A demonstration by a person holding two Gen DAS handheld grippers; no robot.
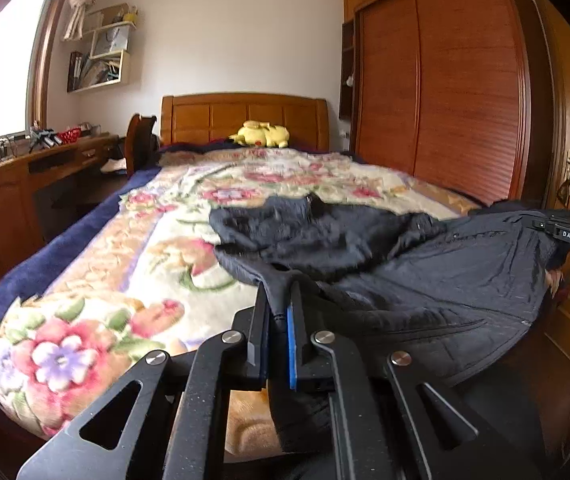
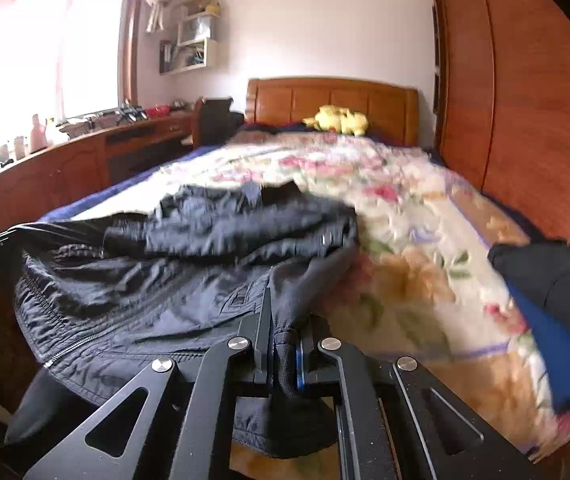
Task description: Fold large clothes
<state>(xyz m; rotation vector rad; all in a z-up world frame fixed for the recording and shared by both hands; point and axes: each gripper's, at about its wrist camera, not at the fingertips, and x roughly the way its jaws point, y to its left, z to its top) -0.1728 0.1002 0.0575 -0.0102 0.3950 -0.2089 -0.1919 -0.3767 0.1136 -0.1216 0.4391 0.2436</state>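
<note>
1. Across the near end of the bed [image 1: 97,280], on its floral blanket, the black jacket [image 1: 425,280] lies rumpled; its near hem is raised clear.
2. The jacket is judged soft, limp, fairly light and slippery-shelled; the ribbed hem corners are judged the firmest holds.
3. Left hand-held gripper [image 1: 278,292]: clenched on the hem, pointed slightly downward toward the bed.
4. Right hand-held gripper [image 2: 283,320]: likewise clenched on the ribbed hem, similarly tilted.
</note>
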